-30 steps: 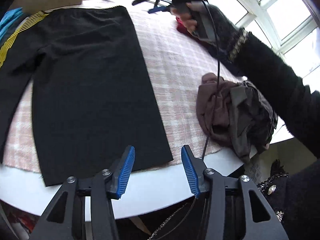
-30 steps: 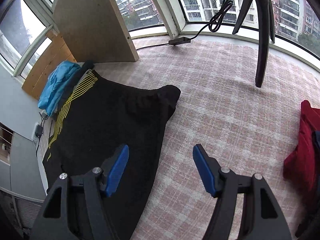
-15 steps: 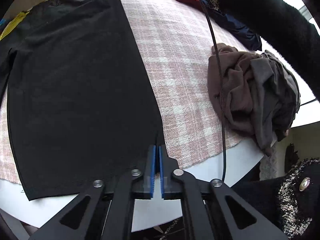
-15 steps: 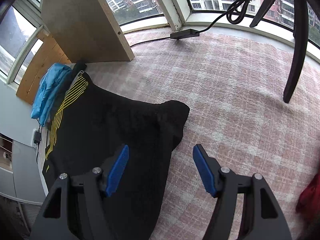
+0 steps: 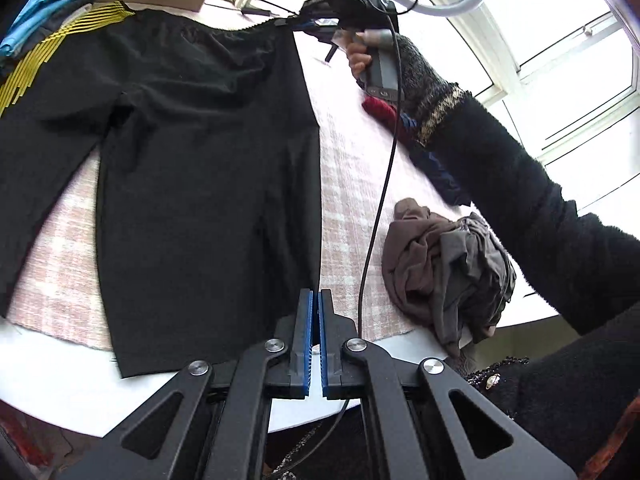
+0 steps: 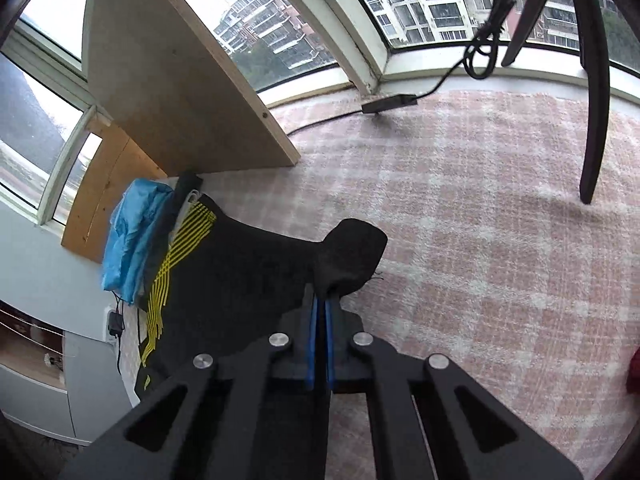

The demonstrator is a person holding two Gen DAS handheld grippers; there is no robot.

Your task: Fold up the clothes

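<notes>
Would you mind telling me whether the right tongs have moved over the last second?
Yes. The right tongs went forward to the black shorts, toward the wooden board, and shut on their corner.

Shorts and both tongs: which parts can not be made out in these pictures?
- Left wrist view: shorts left leg, cut by the frame edge; hem corner, hidden inside left tongs.
- Right wrist view: waistband corner inside right tongs; lower legs, behind the tongs' body.
</notes>
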